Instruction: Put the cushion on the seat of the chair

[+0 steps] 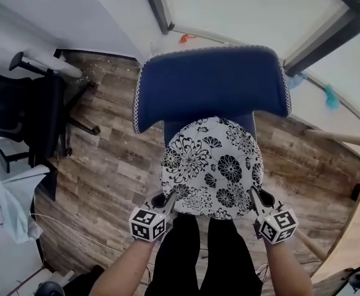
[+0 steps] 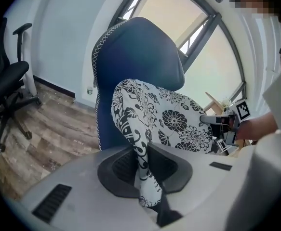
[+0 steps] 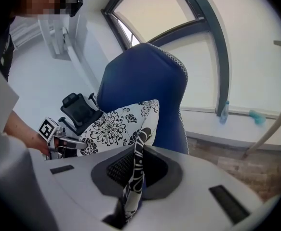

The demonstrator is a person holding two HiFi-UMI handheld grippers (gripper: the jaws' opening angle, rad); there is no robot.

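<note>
Head view, looking steeply down: black-and-white floral cushion held over the blue chair, just in front of the backrest, seat almost wholly hidden beneath it. Gripped at the near edge on both sides: left gripper clamped tight on a fold of fabric at the left corner, right gripper closed just as hard on the hem at the right, cloth squeezed thin between each pair of jaws. Not yet lying flat, judging by the upward tilt toward the backrest in both gripper views; touching the backrest or merely close, hard to say. Now, to land it well: keep both grips firm and level with each other, to prevent sagging or twisting on either side. Bring the far edge down first, into the crease between backrest and seat, then lay the near edge flat. Centre it between the white-stitched sides of the backrest; roughly centred already, by the look of it. Avoid dragging across the upholstery: soft filling, likely to bunch and fold under. Release only with the full weight resting on the seat, and open both sides together, to guard against a tip off the front edge toward the person's legs. Wooden floor all around, black office chair well apart on the left, so no obstacle in the way.
</note>
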